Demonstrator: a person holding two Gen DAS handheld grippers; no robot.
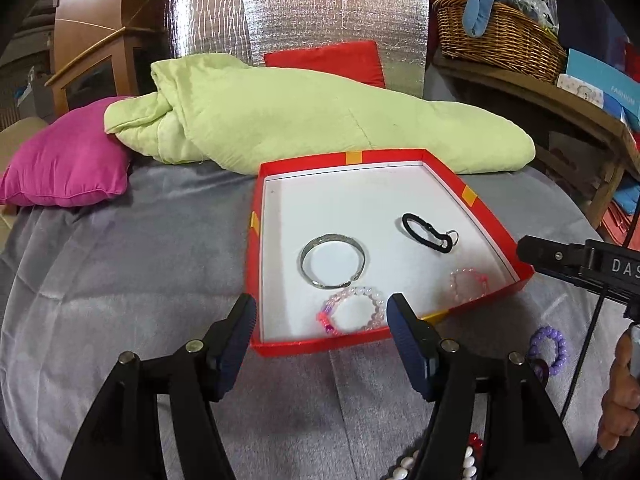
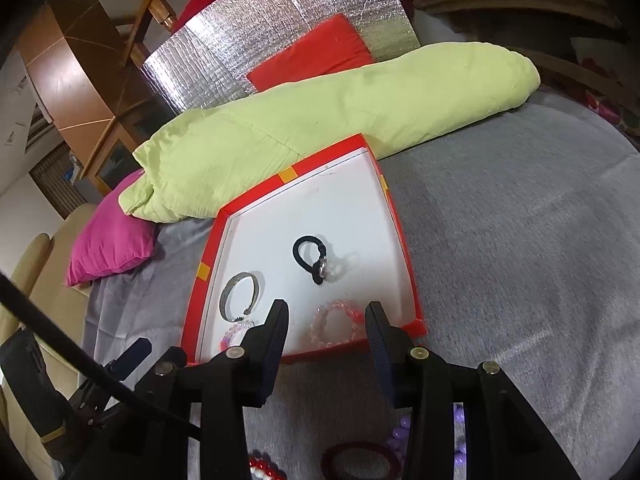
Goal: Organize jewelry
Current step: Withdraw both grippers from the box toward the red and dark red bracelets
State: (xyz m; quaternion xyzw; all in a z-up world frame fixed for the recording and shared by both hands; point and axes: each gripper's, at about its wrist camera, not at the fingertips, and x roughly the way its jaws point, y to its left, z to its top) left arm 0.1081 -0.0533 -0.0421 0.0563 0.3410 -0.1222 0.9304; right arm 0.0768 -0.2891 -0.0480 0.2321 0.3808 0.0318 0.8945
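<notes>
On the black body of the other gripper at the right edge of the left wrist view the white letters "DAS" can be read, and a blue box (image 1: pixel 608 80) on the wooden shelf carries the word "FASHION". Other writing is too small to read.

The surface is a grey blanket (image 1: pixel 120 280) on a bed. Behind it lie a light green quilt (image 1: pixel 312 120), a magenta cushion (image 1: pixel 68 168), a red cushion (image 1: pixel 332 60) and a silver foil panel (image 1: pixel 296 20). A wicker basket (image 1: pixel 496 36) with a blue cloth stands on the shelf at the right.

The red box (image 1: pixel 256 272) with a white floor lies flat and open on the blanket, its far edge touching the quilt. Inside lie a silver bangle (image 1: pixel 333 261), a black hair tie (image 1: pixel 426 232) with its long axis running diagonally and a small metal ring at its near end, a clear beaded bracelet (image 1: pixel 352 310) with a pink and purple part, and a pink bracelet (image 1: pixel 469 283). All lie flat, apart from each other.

The left gripper (image 1: pixel 321 322) hovers at the near edge of the box, fingers spread, nothing between them. The right gripper (image 2: pixel 326 322) has its fingers apart and empty above the pink bracelet. A purple beaded bracelet (image 1: pixel 549 350) lies on the blanket outside the box.
</notes>
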